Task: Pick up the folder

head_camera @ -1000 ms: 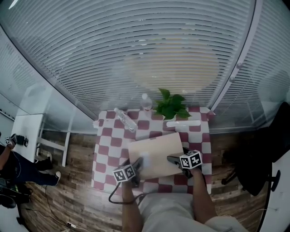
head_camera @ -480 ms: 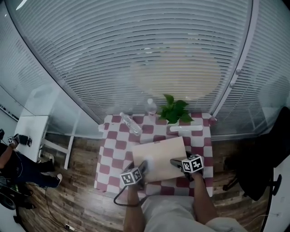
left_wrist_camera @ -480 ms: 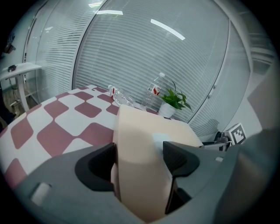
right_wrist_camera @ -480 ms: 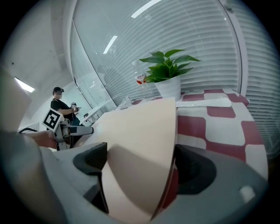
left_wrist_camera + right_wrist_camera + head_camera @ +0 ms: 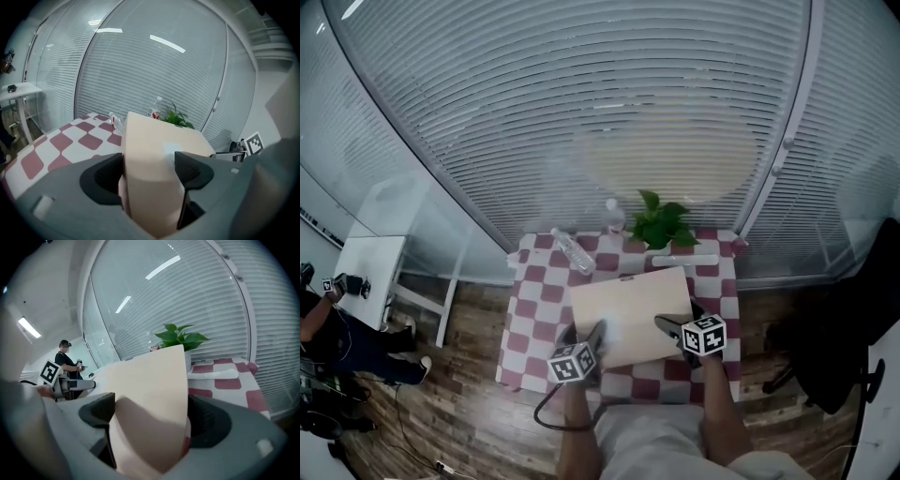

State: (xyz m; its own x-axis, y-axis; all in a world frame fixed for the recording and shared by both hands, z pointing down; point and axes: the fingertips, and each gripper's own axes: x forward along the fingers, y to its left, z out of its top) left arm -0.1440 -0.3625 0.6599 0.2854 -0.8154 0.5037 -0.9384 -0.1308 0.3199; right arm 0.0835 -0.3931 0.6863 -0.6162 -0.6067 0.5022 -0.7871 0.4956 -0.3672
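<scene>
Left gripper and right gripper clamp the folder, now raised off the counter; pickup essentially achieved.

We logged left hand-held gripper and right hand-held gripper: grey bodies, white cubes with black square markers; black cable off left; pale trousers.

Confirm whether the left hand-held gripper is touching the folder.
Touching. The left gripper view shows the folder clamped by the left hand-held gripper, both jaws pressed against it.
</scene>
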